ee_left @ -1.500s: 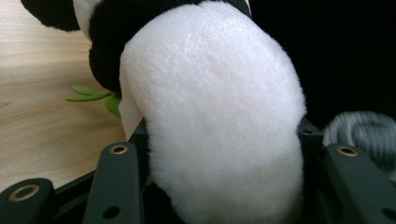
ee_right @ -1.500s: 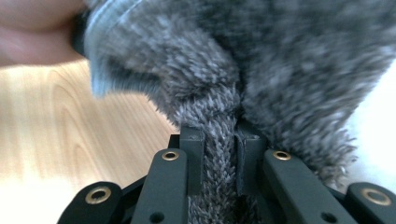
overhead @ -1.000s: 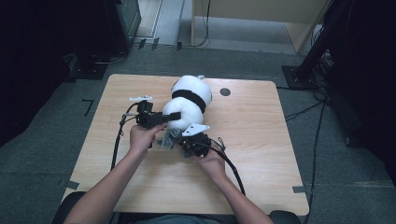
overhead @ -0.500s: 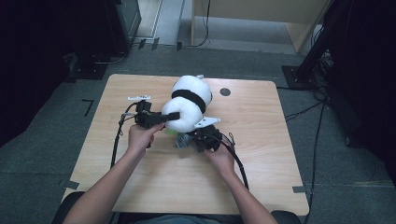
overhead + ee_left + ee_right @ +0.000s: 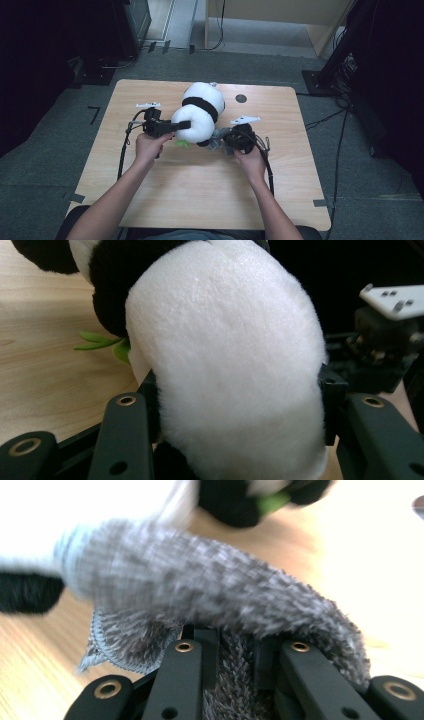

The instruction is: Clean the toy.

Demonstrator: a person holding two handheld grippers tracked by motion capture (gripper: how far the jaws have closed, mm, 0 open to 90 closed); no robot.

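Dressing the panda toy [image 5: 200, 112], which lies mid-desk [image 5: 200, 200]: the left gripper [image 5: 176, 126] clamps its white plush body; the right gripper [image 5: 223, 141] pinches the grey sock [image 5: 200, 595]. Judged best practice: brace the toy firmly and draw the sock on evenly, without twisting.

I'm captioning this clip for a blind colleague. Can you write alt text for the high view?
A person at a wooden table holds a plush panda with the left gripper closed on it, while the right gripper pinches a grey cloth beside the panda.
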